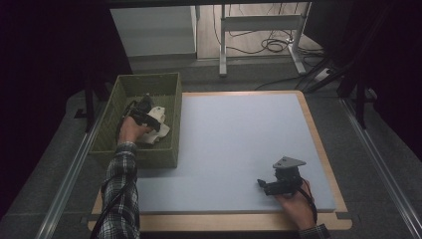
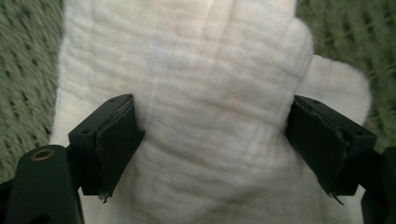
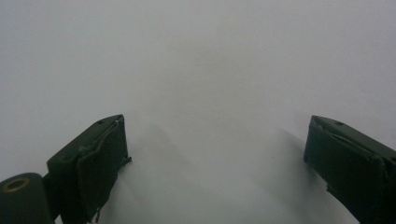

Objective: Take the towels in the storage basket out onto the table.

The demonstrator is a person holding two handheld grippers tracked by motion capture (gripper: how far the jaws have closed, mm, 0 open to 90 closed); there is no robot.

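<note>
You are holding the left gripper (image 2: 212, 149) spread astride the white cloth (image 2: 187, 93) inside the green basket (image 1: 166, 149) (pads not pressing), apparently positioning to grasp; the right gripper (image 3: 215, 163) is resting agape, idle on the mat (image 1: 239, 144).

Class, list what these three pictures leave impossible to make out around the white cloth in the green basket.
- High view: the left gripper and hand hide part of the white cloth.
- High view: the green basket floor near the front wall is hidden by that wall.
- Left gripper view: the cloth's top and bottom are cut off by the frame edges.
</note>
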